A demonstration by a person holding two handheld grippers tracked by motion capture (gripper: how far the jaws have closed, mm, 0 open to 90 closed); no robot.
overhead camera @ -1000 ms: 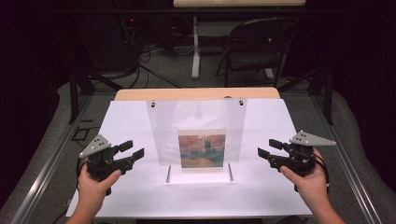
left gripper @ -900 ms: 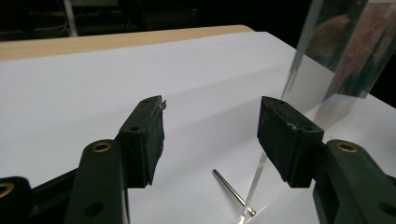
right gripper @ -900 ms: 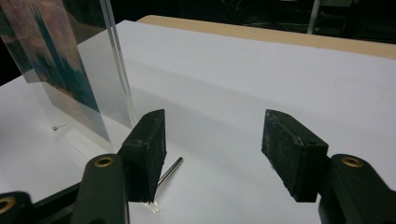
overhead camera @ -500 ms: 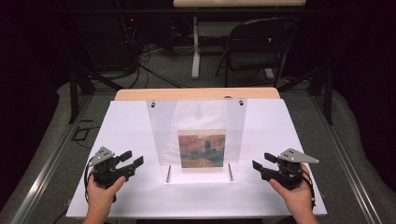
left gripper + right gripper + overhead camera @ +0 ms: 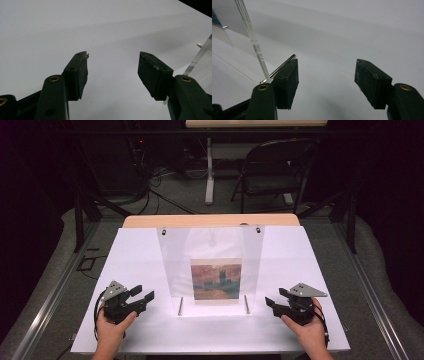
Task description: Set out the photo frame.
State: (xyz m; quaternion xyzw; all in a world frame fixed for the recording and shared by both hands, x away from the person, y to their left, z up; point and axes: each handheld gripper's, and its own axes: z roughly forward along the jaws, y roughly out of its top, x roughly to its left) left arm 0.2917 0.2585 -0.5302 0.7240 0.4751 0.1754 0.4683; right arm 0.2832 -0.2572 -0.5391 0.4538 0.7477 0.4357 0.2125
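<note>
While both hands hover low over the white table (image 5: 150, 245):
Left gripper (image 5: 144, 296): jaws apart, empty, at eight o'clock.
Right gripper (image 5: 271, 302): just widened, nothing between.
Acrylic picture stand (image 5: 210, 250): upright, centre, between them.

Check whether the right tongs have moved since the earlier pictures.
Yes. In the high view the right tongs have sunk toward the near edge of the white table, ending beside the clear acrylic picture frame; their jaws have just been opening, empty.
</note>
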